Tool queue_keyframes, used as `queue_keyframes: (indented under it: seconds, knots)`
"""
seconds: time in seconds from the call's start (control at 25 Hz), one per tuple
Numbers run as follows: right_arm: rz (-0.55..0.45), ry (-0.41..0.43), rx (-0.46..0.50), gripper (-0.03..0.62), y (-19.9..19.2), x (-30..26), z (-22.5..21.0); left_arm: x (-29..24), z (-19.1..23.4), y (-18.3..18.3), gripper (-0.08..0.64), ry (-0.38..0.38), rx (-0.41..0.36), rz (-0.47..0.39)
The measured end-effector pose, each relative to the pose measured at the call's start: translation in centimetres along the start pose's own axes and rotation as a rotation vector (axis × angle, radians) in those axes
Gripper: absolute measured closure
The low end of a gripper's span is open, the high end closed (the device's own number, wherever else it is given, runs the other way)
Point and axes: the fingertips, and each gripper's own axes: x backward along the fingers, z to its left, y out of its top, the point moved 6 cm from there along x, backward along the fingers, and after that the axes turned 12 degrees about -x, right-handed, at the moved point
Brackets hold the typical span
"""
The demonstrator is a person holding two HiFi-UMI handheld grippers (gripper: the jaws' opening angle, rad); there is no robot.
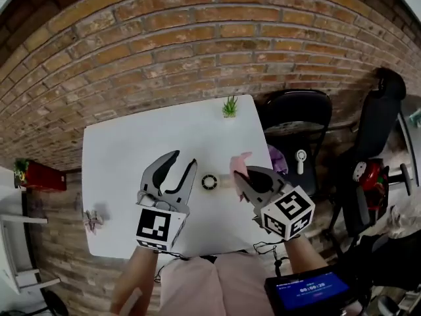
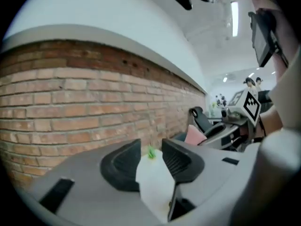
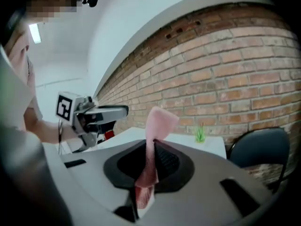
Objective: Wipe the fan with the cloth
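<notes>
Cloth (image 3: 157, 121) is the pink one, pinched tight in the right tongs (image 1: 242, 176). Going across: the left tongs (image 1: 184, 161) hang over the white bench (image 1: 125, 157), jaws apart with nothing between them. Only the bench and a little green plant (image 1: 229, 106) show through the gap. A small round fan (image 1: 210, 182) lies flat on the bench between the two tongs, clear of both. The right tongs are just right of it, cloth poking up past the tips. A black chair (image 1: 296, 120) sits off the bench's right edge by the brick wall (image 1: 217, 38).
</notes>
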Motion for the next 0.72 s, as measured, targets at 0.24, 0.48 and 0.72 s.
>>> queue_keyframes:
  seconds: [0.24, 0.48, 0.72]
  knots:
    - [-0.216, -0.021, 0.131, 0.557, 7.9, -1.5, 5.3, 4.1, 3.5, 4.9, 0.548, 0.333, 0.075, -0.139]
    - [-0.29, -0.042, 0.225, 0.558, 9.7, -2.4, 8.3, 6.2, 5.4, 7.3, 0.548, 0.417, 0.058, -0.172]
    - [-0.3, -0.031, 0.229, 0.558, 9.6, -3.0, 9.4, 7.0, 5.5, 7.0, 0.548, 0.446, 0.051, -0.16]
